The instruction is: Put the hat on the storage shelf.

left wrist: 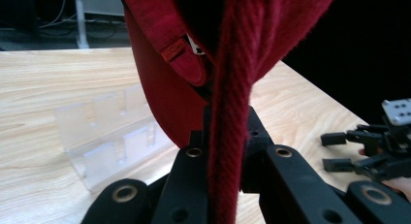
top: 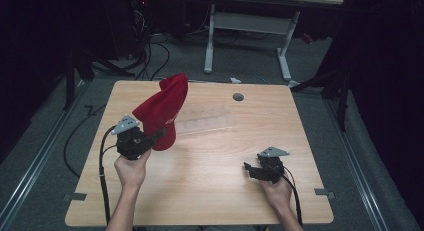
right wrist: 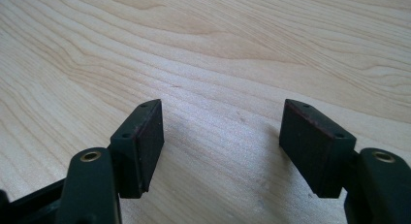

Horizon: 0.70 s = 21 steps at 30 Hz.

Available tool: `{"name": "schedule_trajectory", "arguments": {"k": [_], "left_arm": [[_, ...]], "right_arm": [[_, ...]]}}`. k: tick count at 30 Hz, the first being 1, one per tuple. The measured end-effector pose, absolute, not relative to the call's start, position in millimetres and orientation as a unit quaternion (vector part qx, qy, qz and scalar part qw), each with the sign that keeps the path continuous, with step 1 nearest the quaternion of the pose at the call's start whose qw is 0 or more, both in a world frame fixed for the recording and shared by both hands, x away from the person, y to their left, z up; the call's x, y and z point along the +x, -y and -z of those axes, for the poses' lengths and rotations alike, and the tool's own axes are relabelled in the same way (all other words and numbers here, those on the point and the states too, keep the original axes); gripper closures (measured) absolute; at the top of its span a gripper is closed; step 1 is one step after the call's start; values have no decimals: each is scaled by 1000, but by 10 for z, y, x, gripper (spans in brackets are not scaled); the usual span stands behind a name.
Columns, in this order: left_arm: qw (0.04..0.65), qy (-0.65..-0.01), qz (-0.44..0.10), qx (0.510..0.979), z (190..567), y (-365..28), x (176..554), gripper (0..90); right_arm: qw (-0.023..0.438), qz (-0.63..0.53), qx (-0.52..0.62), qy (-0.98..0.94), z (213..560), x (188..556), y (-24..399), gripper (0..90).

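A red cap (top: 162, 111) hangs lifted over the left half of the wooden table (top: 200, 181), held up by my left gripper (top: 156, 136). In the left gripper view the two black jaws are shut on the red cap's (left wrist: 184, 64) woven edge, which runs down between them; the left gripper (left wrist: 228, 136) pinches it tight. My right gripper (top: 247, 169) rests low at the right front of the table, open. In the right gripper view the right gripper (right wrist: 220, 141) has its pads (right wrist: 150, 136) wide apart over bare wood, holding nothing.
A clear plastic tray (top: 205, 118) with several compartments lies on the table behind the cap; it is also in the left gripper view as the clear tray (left wrist: 111, 136). A round grey grommet (top: 238, 97) sits near the far edge. A white-legged desk (top: 250, 26) stands beyond.
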<state>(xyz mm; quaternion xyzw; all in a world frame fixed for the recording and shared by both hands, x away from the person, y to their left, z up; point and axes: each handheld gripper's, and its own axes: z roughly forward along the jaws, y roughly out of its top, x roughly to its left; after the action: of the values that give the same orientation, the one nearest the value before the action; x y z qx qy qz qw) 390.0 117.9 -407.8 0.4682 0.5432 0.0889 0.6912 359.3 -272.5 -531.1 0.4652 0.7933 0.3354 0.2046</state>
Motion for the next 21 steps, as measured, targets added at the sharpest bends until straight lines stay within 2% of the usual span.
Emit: {"name": "schedule_trajectory", "arguments": {"k": [21], "left_arm": [[683, -551, -144, 458, 4069, -1278, 4366, 852]], "right_arm": [[204, -336, 465, -793, 5311, 3601, 2725, 326]]}}
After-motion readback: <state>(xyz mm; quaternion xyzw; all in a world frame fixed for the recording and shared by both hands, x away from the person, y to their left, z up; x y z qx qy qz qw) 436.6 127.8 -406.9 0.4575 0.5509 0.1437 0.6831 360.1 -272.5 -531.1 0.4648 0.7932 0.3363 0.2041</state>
